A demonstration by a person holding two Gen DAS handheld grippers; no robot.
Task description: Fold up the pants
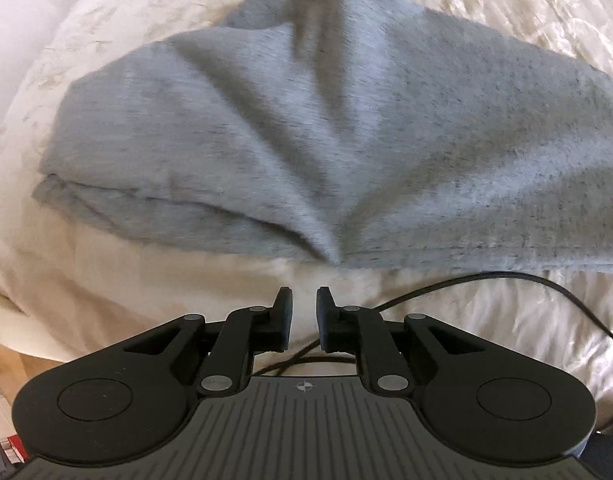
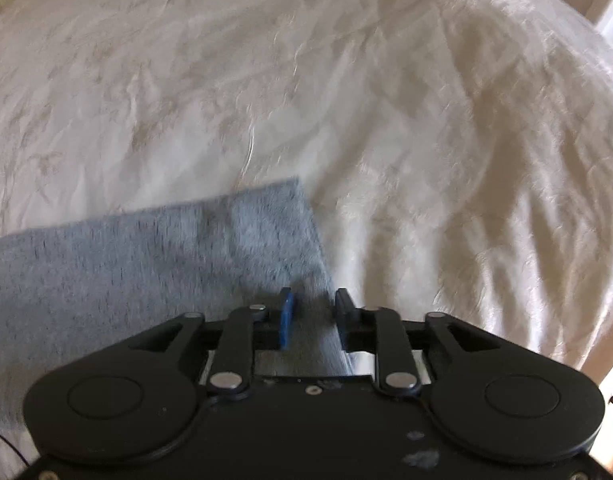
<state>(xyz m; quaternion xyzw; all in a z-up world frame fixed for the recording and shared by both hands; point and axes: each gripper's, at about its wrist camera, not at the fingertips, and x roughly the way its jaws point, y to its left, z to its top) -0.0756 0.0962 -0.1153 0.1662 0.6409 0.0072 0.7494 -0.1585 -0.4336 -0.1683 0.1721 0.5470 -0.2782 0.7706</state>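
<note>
We are working over a wide bed covered in a cream bedspread (image 2: 346, 80), wrinkled and patterned, which serves as our folding surface and gives the cloth a soft, slightly uneven base. On it lie the grey pants (image 1: 306, 128), already stacked in layers, judging by the edges at the near left; creases fan toward a pinched point at the near edge, probably where the cloth was last gathered. Our left gripper (image 1: 304, 300) hovers just short of that point, fingers parted by a narrow gap with nothing between them — released, we judge, to let the fold settle. Our right gripper (image 2: 313, 304) sits over a squared corner of the pants, fingers spread wider, with cloth showing in the gap; whether it touches the fabric or only hangs above it we cannot tell. A black cable (image 1: 526, 280) trails across the bedspread just beside the pants' near edge — it could snag under the next fold.
</note>
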